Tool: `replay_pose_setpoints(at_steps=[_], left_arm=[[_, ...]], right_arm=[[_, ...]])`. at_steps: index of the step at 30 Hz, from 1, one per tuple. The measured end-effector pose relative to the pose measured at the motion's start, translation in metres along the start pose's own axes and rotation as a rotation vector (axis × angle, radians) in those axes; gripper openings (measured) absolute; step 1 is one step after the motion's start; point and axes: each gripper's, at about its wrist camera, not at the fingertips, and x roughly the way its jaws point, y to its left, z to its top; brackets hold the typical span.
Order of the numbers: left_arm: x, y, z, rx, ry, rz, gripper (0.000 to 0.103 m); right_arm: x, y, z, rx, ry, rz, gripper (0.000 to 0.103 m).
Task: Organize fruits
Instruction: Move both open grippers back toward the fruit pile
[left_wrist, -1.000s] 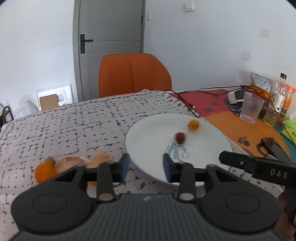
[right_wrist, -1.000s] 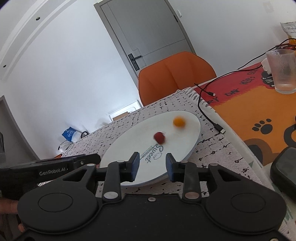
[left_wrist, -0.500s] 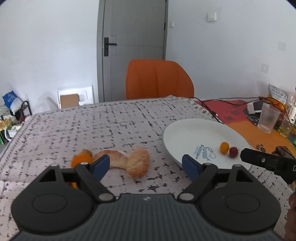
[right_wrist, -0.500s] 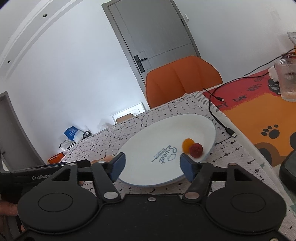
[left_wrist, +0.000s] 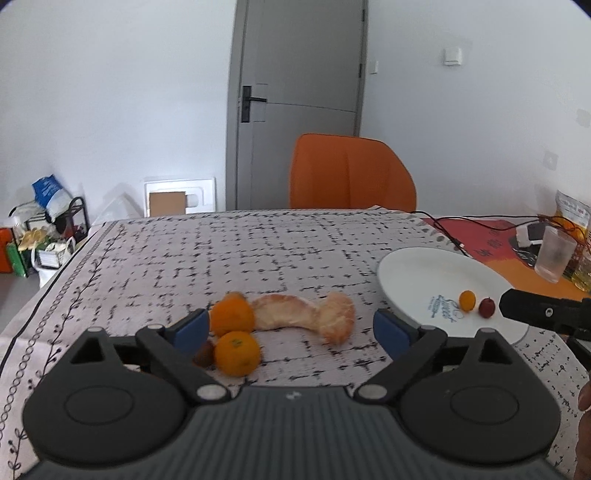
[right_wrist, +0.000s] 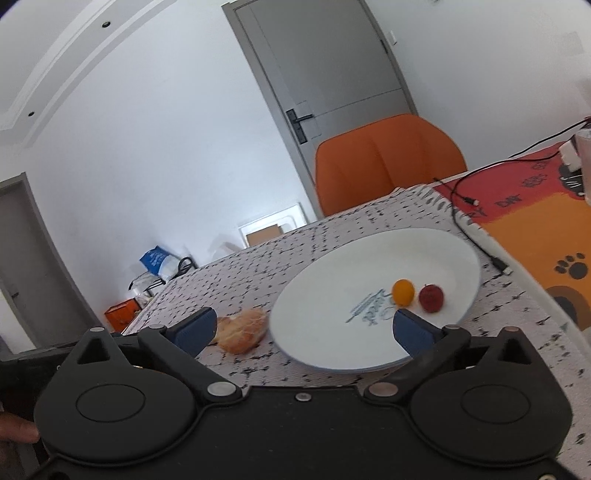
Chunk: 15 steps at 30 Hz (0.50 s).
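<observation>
My left gripper (left_wrist: 291, 328) opening wide, nothing gripped; oranges (left_wrist: 236, 352) and peeled segments (left_wrist: 303, 317) lower centre on cloth. My right gripper (right_wrist: 303, 330) opening wide, empty; plate (right_wrist: 332, 266) centre-right, yellow fruit (right_wrist: 402, 292), red fruit (right_wrist: 430, 297) on it.

— what does the left gripper (left_wrist: 291, 328) look like?
— dark grey body, ribbed in the middle with a small pale mark, a round disc at each side. two black angular fingers (left_wrist: 168, 350) with silver pivot screws, ending in blue pads.
— and the right gripper (right_wrist: 303, 328)?
— the same build but all black and smooth, one silver screw at the centre, blue pads on black fingers (right_wrist: 436, 339).
— any sleeves?
— none in view; only a bit of a hand (right_wrist: 18, 430) at the left edge.
</observation>
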Motion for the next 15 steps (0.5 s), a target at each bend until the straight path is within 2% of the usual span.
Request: replay_pose_setpoints(at_steps=[11, 15], left_arm=[[-0.005, 0.031, -0.01, -0.045, 0.009, 0.016, 0.094], [-0.005, 0.038, -0.013, -0.056, 0.009, 0.008, 0.094]], right_arm=[[0.015, 0.031, -0.009, -0.067, 0.045, 0.045, 0.103], [0.02, 0.041, -0.011, -0.096, 0.059, 0.066, 0.099]])
